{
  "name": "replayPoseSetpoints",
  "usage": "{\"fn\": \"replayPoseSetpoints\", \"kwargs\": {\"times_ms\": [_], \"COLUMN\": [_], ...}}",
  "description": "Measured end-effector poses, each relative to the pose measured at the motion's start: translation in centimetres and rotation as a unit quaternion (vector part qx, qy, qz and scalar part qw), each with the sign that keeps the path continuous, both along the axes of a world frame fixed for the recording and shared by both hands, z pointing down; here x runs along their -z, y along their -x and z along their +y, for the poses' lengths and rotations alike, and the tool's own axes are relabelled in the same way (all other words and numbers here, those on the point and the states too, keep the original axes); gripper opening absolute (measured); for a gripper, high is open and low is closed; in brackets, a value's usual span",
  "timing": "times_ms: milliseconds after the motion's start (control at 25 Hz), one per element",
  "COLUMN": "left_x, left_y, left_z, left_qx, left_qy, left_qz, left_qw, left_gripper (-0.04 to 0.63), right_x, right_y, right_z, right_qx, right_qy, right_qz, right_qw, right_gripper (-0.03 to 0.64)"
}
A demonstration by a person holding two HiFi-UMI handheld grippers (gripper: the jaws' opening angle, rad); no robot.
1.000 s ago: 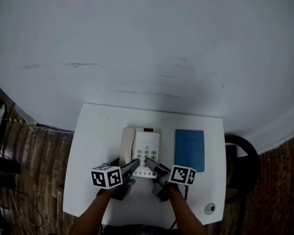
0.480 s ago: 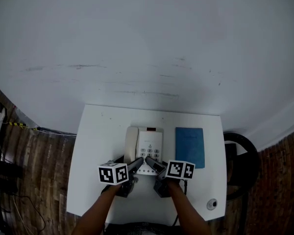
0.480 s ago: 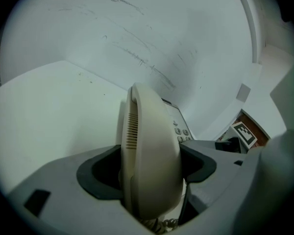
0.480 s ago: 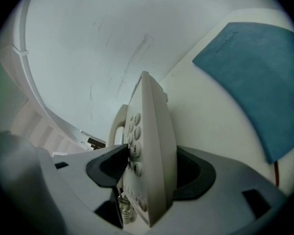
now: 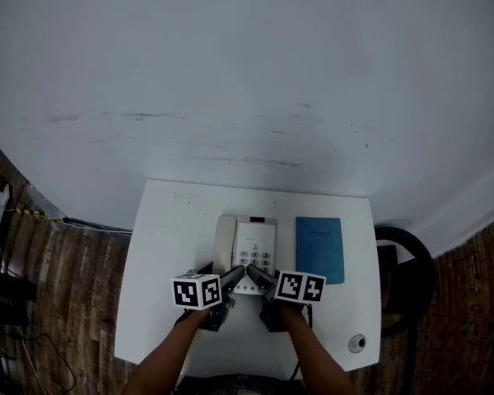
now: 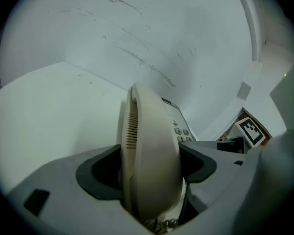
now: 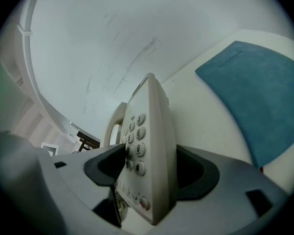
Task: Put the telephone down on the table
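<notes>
Left claw (image 6: 149,166) was clamped across the handset (image 6: 149,141), a pad on each flank. The coiled cord (image 6: 159,224) showed just under its jaws. Right claw (image 7: 149,166) was letting go: jaws opening, with the keypad (image 7: 136,143) side of the telephone (image 5: 249,249) between them. The pads sat close to both faces but looked to be off them.

The telephone lay flat on the table (image 5: 165,245) directly ahead of both claws, its near edge at their tips. My read: it was as good as set down, with only the left claw left to release.

Handling, my guess: hard plastic shell, rigid, fairly light, smooth and somewhat slippery. The handset only rests in its cradle, tied by the cord, so lifting by the handset alone would pull it off the base. Best hold is one claw on each side of the body, across its thickness, clear of the keys.

A blue notebook (image 7: 255,92) lay flat to the right of the right claw and a little ahead, apart from the telephone. A white wall (image 5: 247,72) stood beyond both claws, past the table's far edge.
</notes>
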State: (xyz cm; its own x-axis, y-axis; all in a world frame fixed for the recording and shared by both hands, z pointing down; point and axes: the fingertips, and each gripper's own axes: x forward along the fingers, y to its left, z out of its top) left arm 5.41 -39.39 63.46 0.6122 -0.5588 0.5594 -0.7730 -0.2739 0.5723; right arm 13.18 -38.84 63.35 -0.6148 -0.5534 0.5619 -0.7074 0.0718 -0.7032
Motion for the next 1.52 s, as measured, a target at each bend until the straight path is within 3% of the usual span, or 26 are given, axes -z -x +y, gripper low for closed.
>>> {"fn": "replayPoseSetpoints", "kwargs": {"times_ms": [160,280,360,720,880,1240,1400,1520], "left_x": [-0.1,-0.4,-0.4,-0.4,0.9,6.0,9.5,12.8], "left_y": [0.0,-0.6,-0.5,-0.5,0.4,2.6,3.8,4.6], "left_z": [0.0,0.2,0.2,0.3,0.2,1.7,2.4,3.0], "left_qx": [-0.004,-0.019,-0.021,-0.018,-0.012,-0.022,-0.020,-0.028], "left_qy": [0.002,-0.004,-0.012,0.017,0.009,-0.061,-0.099,-0.144], "left_qz": [-0.010,-0.041,-0.051,-0.033,-0.025,-0.032,-0.024,-0.026], "left_qw": [0.9999,0.9990,0.9984,0.9992,0.9996,0.9974,0.9946,0.9889], "left_gripper": [0.354,0.354,0.354,0.354,0.354,0.334,0.257,0.242], "right_x": [-0.1,-0.2,-0.1,1.5,2.7,7.4,10.7,13.3], "right_y": [-0.4,-1.1,-1.2,-2.3,-2.8,-1.9,-1.1,-0.5], "right_z": [0.1,0.3,0.3,0.9,1.4,2.9,3.7,4.5], "right_qx": [-0.002,0.021,0.035,0.012,-0.004,-0.034,-0.046,-0.057], "right_qy": [-0.003,-0.032,-0.048,-0.060,-0.075,-0.126,-0.162,-0.192], "right_qz": [0.031,0.116,0.147,0.160,0.166,0.175,0.172,0.169], "right_qw": [1.000,0.993,0.987,0.985,0.983,0.976,0.971,0.965], "right_gripper": [0.296,0.299,0.298,0.269,0.234,0.163,0.143,0.121]}}
